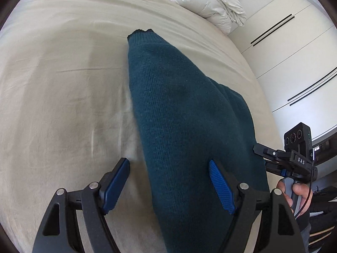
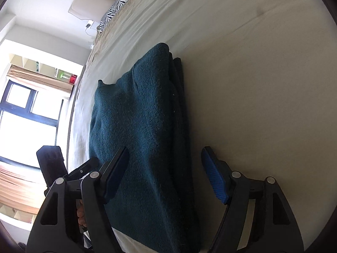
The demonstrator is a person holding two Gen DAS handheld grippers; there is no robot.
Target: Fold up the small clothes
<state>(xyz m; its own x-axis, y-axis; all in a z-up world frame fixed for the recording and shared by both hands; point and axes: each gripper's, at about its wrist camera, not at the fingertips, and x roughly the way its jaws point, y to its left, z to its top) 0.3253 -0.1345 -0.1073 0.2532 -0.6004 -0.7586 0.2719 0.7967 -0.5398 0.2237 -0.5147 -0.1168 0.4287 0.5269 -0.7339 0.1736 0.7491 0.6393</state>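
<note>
A dark teal knitted garment (image 1: 179, 113) lies folded into a long narrow stack on the beige bed sheet (image 1: 63, 84). My left gripper (image 1: 168, 164) is open, its blue-padded fingers straddling the garment's near left edge without holding it. In the right wrist view the same garment (image 2: 139, 126) shows its stacked layers along its right side. My right gripper (image 2: 165, 154) is open over the garment's near end, one finger above the cloth and the other over bare sheet (image 2: 263, 84). The right gripper's body and the hand holding it show in the left wrist view (image 1: 294, 164).
A crumpled white duvet (image 1: 208, 2) lies at the far end of the bed. White wardrobe doors (image 1: 294, 59) stand to the right of the bed. A zebra-print pillow (image 2: 118, 6) lies by the headboard. A window (image 2: 27, 113) is on the far side.
</note>
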